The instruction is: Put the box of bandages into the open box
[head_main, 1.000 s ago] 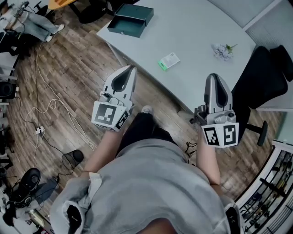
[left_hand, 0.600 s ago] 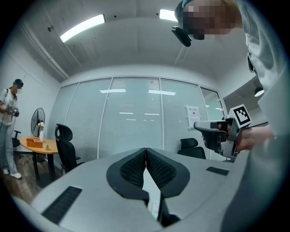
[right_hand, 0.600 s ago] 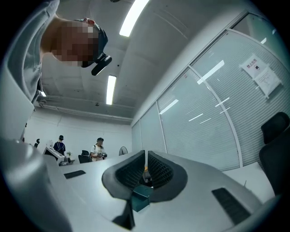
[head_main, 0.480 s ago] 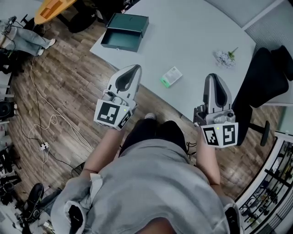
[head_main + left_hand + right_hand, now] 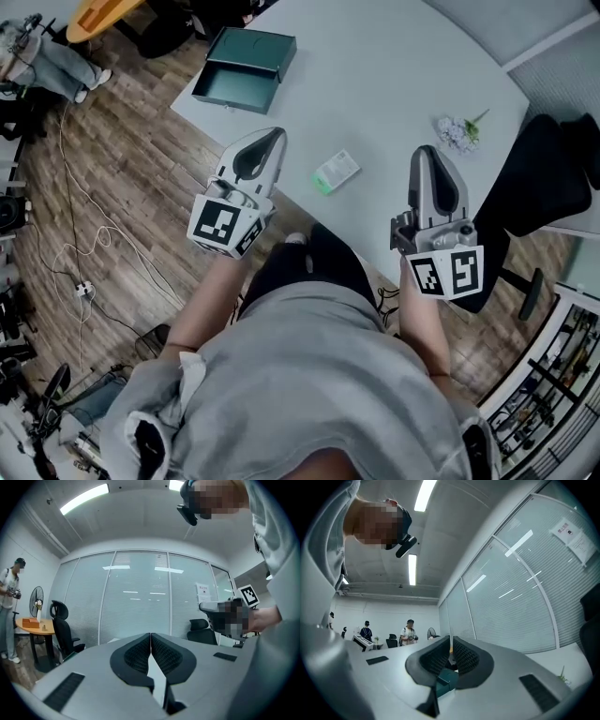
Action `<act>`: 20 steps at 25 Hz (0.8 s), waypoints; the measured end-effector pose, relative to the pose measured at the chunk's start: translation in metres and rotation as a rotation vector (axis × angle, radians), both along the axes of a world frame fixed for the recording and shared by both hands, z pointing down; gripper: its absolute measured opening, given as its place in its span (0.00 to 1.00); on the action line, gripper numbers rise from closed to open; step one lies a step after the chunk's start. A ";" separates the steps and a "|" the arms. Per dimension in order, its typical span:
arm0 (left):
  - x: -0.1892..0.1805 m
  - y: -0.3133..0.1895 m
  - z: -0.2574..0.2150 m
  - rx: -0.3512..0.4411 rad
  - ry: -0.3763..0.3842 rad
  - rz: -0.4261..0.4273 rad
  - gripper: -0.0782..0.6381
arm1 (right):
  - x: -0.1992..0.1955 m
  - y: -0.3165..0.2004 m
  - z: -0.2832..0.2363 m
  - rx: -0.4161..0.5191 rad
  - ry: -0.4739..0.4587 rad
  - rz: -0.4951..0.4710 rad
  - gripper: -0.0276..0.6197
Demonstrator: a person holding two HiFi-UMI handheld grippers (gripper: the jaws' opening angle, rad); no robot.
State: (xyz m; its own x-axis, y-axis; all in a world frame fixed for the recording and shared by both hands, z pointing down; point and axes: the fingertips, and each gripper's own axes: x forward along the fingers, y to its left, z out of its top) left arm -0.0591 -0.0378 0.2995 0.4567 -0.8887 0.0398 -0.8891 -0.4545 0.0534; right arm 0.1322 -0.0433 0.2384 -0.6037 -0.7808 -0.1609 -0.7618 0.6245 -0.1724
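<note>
Both claws empty, jaws together. Box of bandages [image 5: 336, 172] lay flat near bench [image 5: 394, 75] edge. Left claw [image 5: 270, 137] just left of it, right claw [image 5: 427, 153] right. Open box [image 5: 246, 58] well beyond it. Risk: closed jaws would likely shove the carton off the edge.

No words I can read, only coded squares on my left cube [image 5: 225, 227] at eight o'clock and right cube [image 5: 448, 273] at four, bandage box [image 5: 336, 172] print and wall notice [image 5: 203, 592] too small.
</note>
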 end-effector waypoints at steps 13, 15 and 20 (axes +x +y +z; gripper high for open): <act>0.043 -0.055 0.061 -0.116 0.013 0.049 0.14 | 0.010 -0.052 0.051 -0.116 -0.006 -0.064 0.13; 0.044 -0.063 0.073 -0.147 0.008 0.075 0.14 | 0.004 -0.058 0.059 -0.149 -0.011 -0.062 0.13; 0.056 -0.069 0.122 -0.251 -0.032 0.171 0.14 | -0.006 -0.066 0.111 -0.280 -0.012 -0.040 0.13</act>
